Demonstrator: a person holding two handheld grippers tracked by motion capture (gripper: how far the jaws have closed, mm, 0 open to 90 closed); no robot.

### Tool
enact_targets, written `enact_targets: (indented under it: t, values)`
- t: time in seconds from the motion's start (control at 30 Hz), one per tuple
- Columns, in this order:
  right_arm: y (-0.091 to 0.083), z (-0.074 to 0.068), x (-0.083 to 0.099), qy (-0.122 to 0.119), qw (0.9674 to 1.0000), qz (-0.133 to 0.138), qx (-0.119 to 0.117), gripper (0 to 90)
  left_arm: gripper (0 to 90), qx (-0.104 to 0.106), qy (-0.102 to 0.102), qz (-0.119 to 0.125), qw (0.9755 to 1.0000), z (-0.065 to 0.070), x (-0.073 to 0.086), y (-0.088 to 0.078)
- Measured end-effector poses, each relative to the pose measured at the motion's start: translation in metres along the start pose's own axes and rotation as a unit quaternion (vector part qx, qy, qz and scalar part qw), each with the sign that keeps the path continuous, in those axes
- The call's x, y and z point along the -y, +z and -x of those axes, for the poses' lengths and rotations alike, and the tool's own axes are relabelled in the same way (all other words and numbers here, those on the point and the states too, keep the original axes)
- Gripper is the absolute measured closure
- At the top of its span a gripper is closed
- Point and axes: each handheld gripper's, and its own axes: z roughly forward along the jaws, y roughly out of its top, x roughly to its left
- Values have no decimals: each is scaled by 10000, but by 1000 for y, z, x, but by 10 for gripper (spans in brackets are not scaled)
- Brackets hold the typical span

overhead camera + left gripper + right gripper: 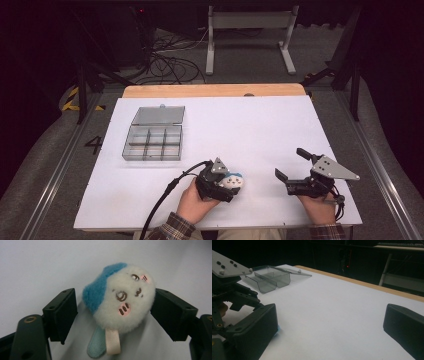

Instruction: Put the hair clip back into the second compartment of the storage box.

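White table (260, 130), plush toy (120, 300) between left gripper (113, 315) jaws

1. The white table (260, 125) is evenly lit from overhead; the room around it falls off to near black.
2. In the left gripper view the plush (120, 300) between the jaws is sharp, slightly soft at its lower edge, with a faint shadow beneath it.
3. The right gripper view is dim and grainy; the near jaws are blurred, the box (270, 277) beyond them is clearer.
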Motion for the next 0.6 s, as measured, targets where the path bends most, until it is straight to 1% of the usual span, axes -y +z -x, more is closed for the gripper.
enact_targets:
  t: [0.03, 0.1, 0.13, 0.33, 0.37, 0.5, 0.6]
  values:
    - [0, 0, 0, 0, 10000, 0, 0, 3, 234, 17, 16, -7, 10000, 0, 0, 0]
    - [0, 0, 0, 16, 10000, 19, 5, 2, 285, 11, 52, -33, 10000, 1, 0, 0]
    - [0, 0, 0, 16, 10000, 19, 5, 2, 285, 22, 81, -31, 10000, 1, 0, 0]
    - [0, 0, 0, 13, 10000, 18, 7, 3, 387, -4, 158, -22, 9999, 2, 0, -1]
    - [0, 0, 0, 15, 10000, 20, 7, 2, 403, 54, 165, -22, 9998, 2, 0, -1]
    - [0, 1, 0, 26, 10000, 11, 12, 3, 435, 61, 227, -55, 9997, 2, 0, -3]
    - [0, 1, 0, 16, 10000, 2, 4, 3, 445, 44, 246, 3, 9997, 2, 0, -5]
